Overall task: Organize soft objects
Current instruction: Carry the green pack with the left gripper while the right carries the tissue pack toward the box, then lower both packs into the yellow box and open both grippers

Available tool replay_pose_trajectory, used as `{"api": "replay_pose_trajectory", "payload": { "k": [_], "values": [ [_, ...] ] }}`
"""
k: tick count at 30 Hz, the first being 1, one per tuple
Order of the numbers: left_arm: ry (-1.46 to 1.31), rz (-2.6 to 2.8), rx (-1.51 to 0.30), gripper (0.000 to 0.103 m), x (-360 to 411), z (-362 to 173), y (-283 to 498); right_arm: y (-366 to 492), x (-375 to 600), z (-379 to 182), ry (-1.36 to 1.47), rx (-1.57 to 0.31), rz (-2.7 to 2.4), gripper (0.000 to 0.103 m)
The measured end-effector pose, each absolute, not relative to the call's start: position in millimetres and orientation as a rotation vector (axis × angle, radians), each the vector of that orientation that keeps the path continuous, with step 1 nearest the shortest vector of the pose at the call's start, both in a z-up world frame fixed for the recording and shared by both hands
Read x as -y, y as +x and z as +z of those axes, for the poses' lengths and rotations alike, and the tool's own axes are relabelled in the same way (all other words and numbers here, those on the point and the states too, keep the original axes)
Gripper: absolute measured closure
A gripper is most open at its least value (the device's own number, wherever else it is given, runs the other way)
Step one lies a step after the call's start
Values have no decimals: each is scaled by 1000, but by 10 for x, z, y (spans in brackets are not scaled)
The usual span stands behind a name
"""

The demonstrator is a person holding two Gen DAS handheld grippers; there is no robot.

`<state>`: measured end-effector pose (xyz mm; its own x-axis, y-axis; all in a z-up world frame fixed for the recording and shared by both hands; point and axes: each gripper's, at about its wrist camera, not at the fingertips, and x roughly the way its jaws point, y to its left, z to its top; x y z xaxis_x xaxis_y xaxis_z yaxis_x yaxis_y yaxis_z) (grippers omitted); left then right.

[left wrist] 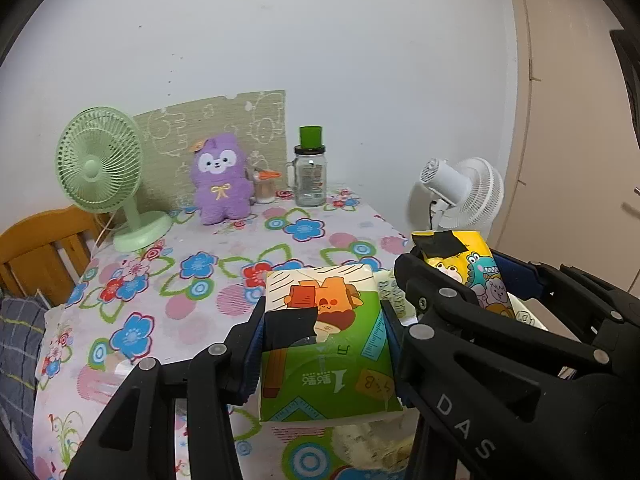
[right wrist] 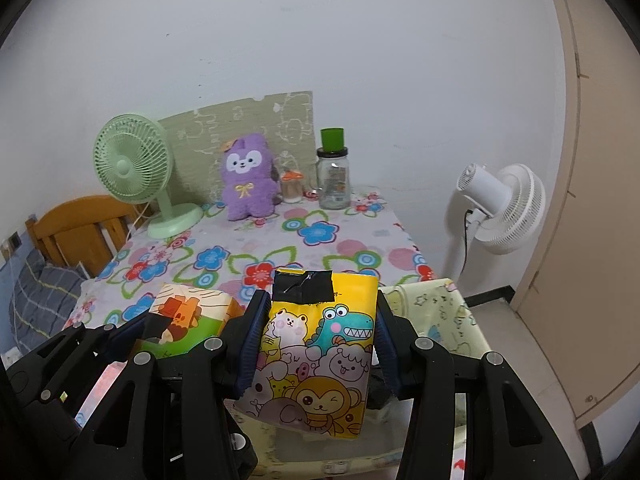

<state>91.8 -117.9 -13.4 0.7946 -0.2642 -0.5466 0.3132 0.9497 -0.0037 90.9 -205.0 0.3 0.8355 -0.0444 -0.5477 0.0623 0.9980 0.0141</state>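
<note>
My left gripper (left wrist: 322, 330) is shut on a green and cream tissue pack (left wrist: 324, 344) with an orange cartoon and a strip of black tape, held above the flowered tablecloth (left wrist: 192, 280). Beside it on the right, my right gripper (right wrist: 318, 328) is shut on a yellow tissue pack (right wrist: 316, 360) printed with cartoon animals, also taped black at its top. In the left wrist view the yellow pack (left wrist: 468, 268) shows between the right gripper's fingers; in the right wrist view the green pack (right wrist: 188, 320) shows at the left. A purple plush toy (left wrist: 220, 180) sits upright at the back.
A green desk fan (left wrist: 104, 172) stands back left, a glass jar with a green lid (left wrist: 310, 172) and a small cup (left wrist: 264, 188) back centre. A white floor fan (right wrist: 500, 208) stands right of the table. A pale yellow fabric bin (right wrist: 440, 312) sits below my right gripper. A wooden headboard (left wrist: 40, 248) is left.
</note>
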Motion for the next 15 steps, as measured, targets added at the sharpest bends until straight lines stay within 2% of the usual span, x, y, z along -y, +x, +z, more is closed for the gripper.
{"api": "replay_pose_trajectory", "payload": {
  "k": [15],
  "values": [
    [120,-376,-609,48,1603,-240,1010,951,2468,-94,60,-596,-114,51]
  ]
}}
